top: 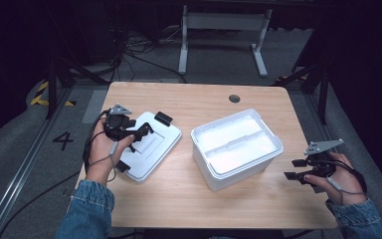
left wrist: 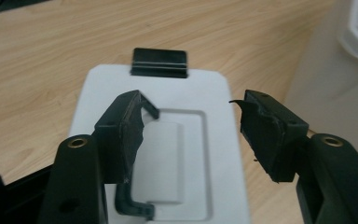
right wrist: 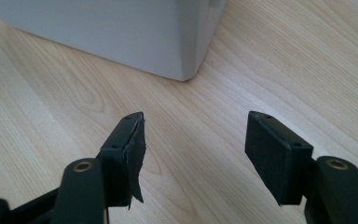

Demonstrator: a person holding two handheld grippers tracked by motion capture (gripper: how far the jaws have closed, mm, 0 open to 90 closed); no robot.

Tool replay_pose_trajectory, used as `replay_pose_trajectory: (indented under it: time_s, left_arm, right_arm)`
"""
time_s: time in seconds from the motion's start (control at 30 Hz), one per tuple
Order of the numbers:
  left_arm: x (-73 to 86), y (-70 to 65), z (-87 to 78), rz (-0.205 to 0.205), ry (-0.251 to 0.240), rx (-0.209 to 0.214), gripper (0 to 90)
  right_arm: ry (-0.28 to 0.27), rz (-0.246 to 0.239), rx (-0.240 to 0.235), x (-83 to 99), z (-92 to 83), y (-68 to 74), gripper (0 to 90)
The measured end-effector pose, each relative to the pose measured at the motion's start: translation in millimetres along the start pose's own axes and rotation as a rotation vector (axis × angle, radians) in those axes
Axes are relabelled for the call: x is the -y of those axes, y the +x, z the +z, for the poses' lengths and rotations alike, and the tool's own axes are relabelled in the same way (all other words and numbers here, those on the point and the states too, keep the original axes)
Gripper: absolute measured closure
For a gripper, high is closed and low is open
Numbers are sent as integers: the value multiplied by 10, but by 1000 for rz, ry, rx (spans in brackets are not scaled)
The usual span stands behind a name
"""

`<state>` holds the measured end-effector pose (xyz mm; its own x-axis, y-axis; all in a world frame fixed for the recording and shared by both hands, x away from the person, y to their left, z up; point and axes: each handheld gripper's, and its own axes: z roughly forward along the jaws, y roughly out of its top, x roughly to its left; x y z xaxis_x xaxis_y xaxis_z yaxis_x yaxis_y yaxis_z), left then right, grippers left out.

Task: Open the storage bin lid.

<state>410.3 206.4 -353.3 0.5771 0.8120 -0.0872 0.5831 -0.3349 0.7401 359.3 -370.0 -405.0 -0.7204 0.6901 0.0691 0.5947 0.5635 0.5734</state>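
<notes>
On the left side of the wooden table, the left gripper hovers low over the white lid, which lies flat, well apart from the open white box at centre. Its jaws are spread wide and grip nothing; in the left gripper view they straddle the lid's raised handle. My read: a grab at that handle is coming. Best to centre both pads on it before closing, keeping clear of the black latch at the far edge, and lift level so the lid doesn't tilt. Over on the right, the right gripper waits beside the box, jaws wide apart and empty, near a box corner.
</notes>
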Motion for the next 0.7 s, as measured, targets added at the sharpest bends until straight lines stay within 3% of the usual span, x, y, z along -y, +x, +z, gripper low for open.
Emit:
replay_pose_trajectory:
  time_s: [0.2,0.37,0.57,0.7]
  left_arm:
    - [-34,-395,-229,57,-19,60,378]
    - [26,-618,-299,83,-7,96,375]
    - [174,-763,-307,91,-7,121,371]
    - [304,-818,-289,89,-12,110,358]
  right_arm:
    - [-8,-8,5,-61,9,-34,387]
    - [-11,-6,2,-90,19,-55,388]
    - [-6,-10,-3,-97,62,-91,388]
    - [-10,-13,1,-124,91,-122,388]
